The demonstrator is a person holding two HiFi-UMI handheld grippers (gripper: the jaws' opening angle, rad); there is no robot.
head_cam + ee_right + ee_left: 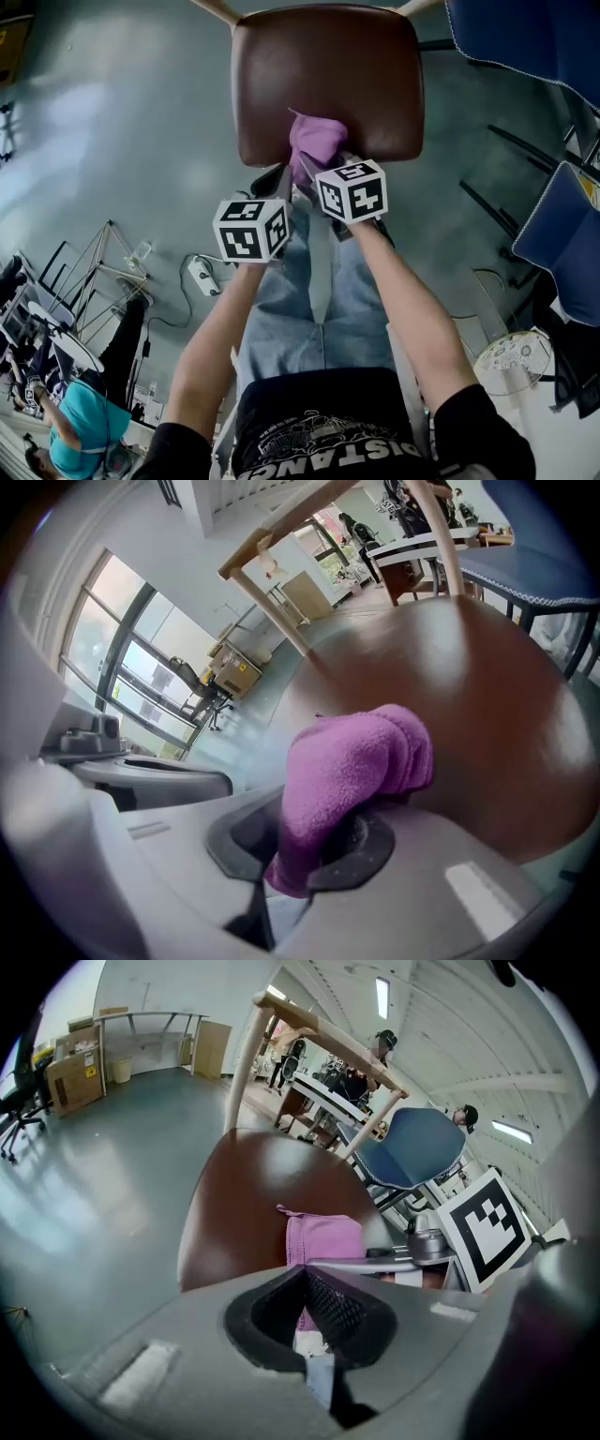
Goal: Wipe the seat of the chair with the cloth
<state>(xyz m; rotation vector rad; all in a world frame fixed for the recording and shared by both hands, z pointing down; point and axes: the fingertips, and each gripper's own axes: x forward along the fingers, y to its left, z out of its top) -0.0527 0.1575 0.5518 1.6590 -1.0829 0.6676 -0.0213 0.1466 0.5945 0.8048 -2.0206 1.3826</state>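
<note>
The chair's brown seat [328, 75] fills the top of the head view. A purple cloth [314, 141] lies bunched at the seat's near edge. My right gripper [323, 167] is shut on the cloth; in the right gripper view the cloth [356, 761] bulges out of the right gripper [319, 855] onto the seat [469, 667]. My left gripper [274, 180] hovers just left of it, at the seat's front edge, shut with nothing in it. The left gripper view shows the left gripper [302, 1274] before the cloth [323, 1239] and the seat [253, 1194].
The chair's wooden back rail [281, 1016] rises at the far side. Blue chairs [562, 216] stand at the right. On the grey floor lie a power strip [202, 277] and cables. My jeans-clad legs [319, 300] are below the seat. A person in teal [75, 422] is at lower left.
</note>
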